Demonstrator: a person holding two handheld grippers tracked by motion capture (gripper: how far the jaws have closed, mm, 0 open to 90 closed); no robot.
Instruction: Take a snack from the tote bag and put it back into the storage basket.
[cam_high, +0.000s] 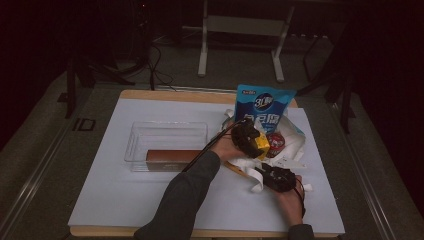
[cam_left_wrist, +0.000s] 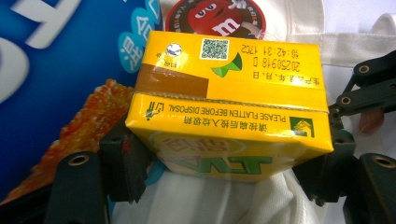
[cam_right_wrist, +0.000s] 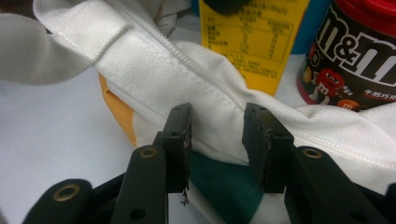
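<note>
Juice carton (cam_left_wrist: 224, 107), yellow, gripped across its sides by L hand-held gripper (cam_left_wrist: 224, 163), over white tote bag (cam_right_wrist: 224, 98) on bench (cam_high: 150, 200). R hand-held gripper (cam_right_wrist: 217, 135) clamps bag hem. Behind: M&M's jar (cam_right_wrist: 350, 60), blue snack bag (cam_high: 262, 107).

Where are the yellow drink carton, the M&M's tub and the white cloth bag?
yellow drink carton (cam_left_wrist: 229, 100): left gripper view, top face.
M&M's tub (cam_right_wrist: 355, 60): right gripper view, printed side wall.
white cloth bag (cam_right_wrist: 187, 70): right gripper view, stitched rim.
</note>
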